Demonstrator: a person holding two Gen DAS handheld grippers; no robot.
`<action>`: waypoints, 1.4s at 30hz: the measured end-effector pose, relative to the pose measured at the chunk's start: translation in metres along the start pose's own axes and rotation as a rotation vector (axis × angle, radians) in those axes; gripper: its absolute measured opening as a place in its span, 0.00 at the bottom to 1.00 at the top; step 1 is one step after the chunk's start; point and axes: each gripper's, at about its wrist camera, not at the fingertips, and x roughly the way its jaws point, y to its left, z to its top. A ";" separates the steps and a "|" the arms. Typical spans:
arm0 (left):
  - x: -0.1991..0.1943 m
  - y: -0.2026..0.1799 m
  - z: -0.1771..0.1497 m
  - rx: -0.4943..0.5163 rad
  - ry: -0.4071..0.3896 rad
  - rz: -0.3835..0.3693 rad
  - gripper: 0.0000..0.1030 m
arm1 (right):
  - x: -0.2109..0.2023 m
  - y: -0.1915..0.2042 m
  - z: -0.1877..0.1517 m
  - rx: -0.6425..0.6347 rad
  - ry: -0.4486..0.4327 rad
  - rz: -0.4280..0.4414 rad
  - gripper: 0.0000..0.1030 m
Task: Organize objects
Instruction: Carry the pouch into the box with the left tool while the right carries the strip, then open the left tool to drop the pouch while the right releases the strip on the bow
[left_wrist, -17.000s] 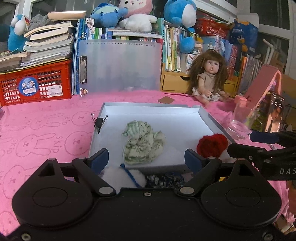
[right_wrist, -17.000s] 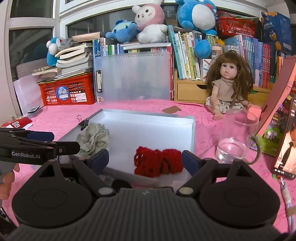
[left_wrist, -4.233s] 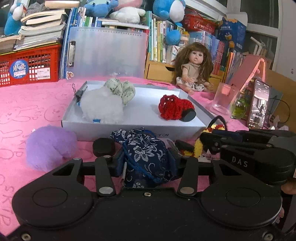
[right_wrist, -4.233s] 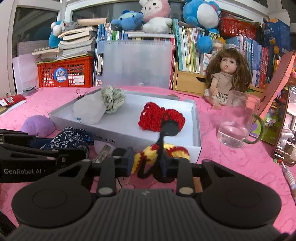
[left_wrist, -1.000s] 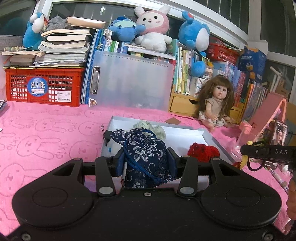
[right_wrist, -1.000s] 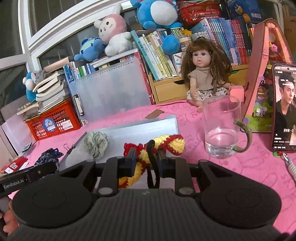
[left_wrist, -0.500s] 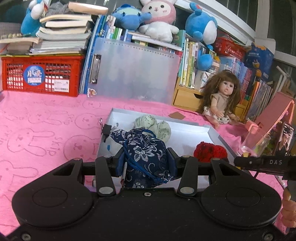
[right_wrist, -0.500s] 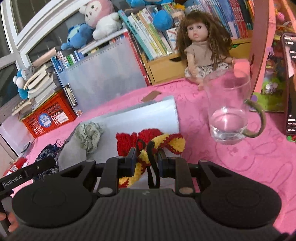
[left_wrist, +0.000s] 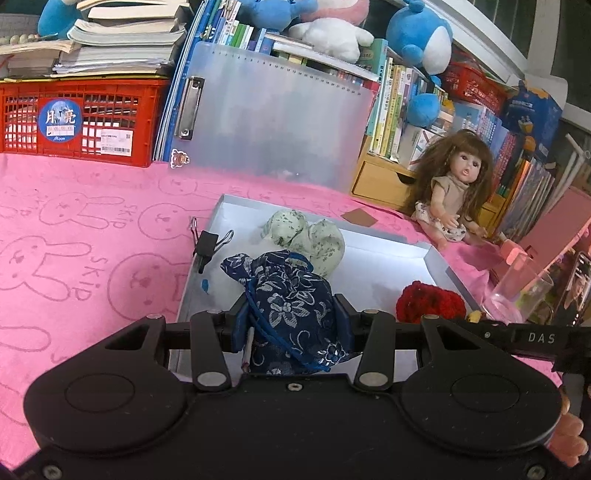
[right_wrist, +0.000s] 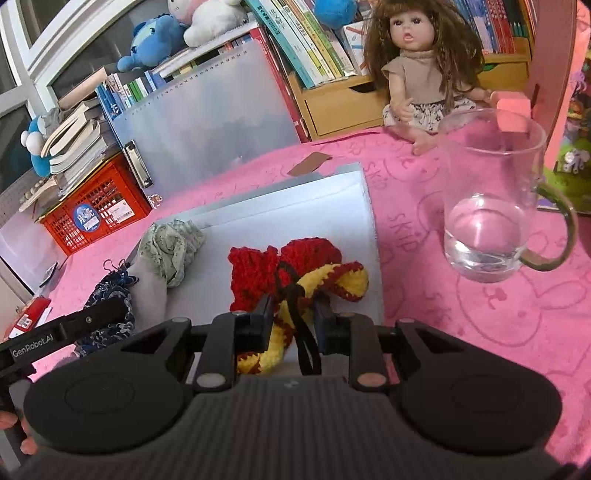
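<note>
Two loads hang over the shallow white tray: your left gripper clamps the navy floral drawstring pouch, your right gripper pinches the yellow-and-red crocheted piece. Lower both, then release inside.

The tray floor lies bare at its middle, between the green bundle and the red crochet.

Setting: home playroom or study corner
Evidence: crowded row of upright books, blue plush toys, long-haired brown-haired doll, pink bunny-print tablecloth
</note>
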 end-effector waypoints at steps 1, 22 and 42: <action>0.002 0.000 0.001 -0.001 0.001 0.001 0.42 | 0.002 0.000 0.001 0.001 0.001 0.002 0.26; 0.037 -0.008 0.020 0.044 -0.008 0.066 0.42 | 0.034 0.012 0.019 -0.025 0.003 0.004 0.26; 0.044 -0.016 0.019 0.083 -0.001 0.085 0.48 | 0.039 0.015 0.017 -0.050 0.002 0.005 0.37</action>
